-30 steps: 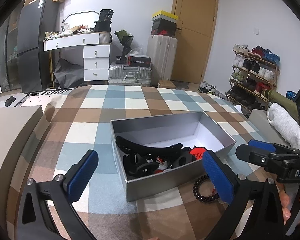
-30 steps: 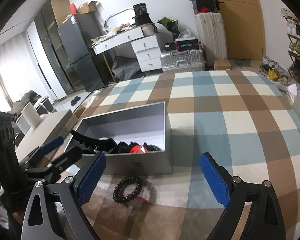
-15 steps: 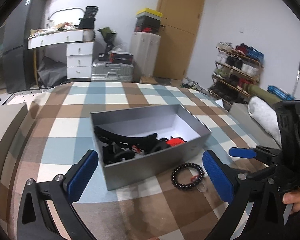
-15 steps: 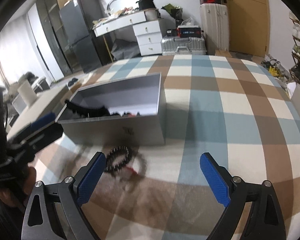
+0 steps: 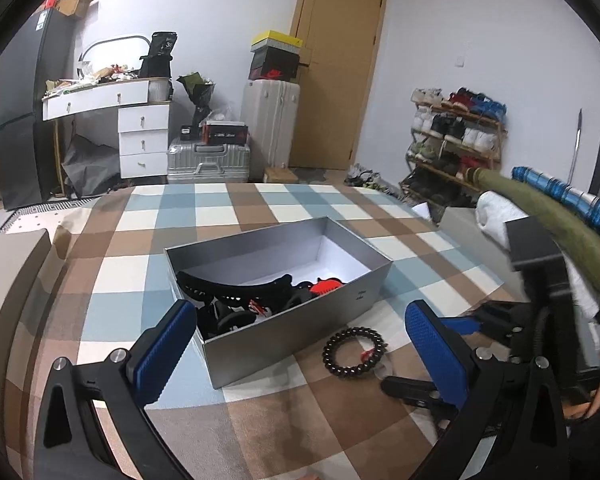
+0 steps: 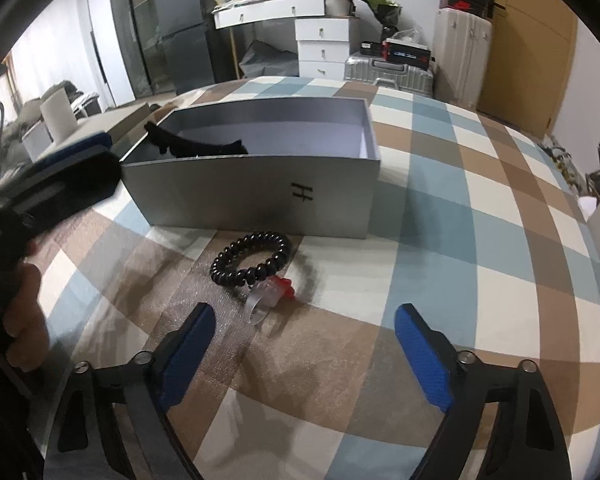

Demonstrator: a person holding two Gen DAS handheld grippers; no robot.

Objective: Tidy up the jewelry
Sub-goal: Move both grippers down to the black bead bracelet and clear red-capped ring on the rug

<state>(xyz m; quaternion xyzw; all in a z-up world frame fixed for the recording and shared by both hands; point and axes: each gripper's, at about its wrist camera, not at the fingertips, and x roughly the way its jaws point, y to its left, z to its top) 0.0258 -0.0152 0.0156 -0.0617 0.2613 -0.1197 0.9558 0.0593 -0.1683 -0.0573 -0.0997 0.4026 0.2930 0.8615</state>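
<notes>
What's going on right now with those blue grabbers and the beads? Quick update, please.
Right tool closing, nothing between its fingers, short of the black beaded bracelet. Left tool open, empty. Bracelet lies outside the grey rectangular box. Nothing in the way.

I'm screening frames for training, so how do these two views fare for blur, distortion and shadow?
Left wrist view: strong fisheye bending at the edges, the right gripper smeared by motion, the beaded bracelet fairly sharp. Right wrist view: same bending, the left gripper soft and dark at the left edge, the silver box casting a shadow on the checked cloth.
</notes>
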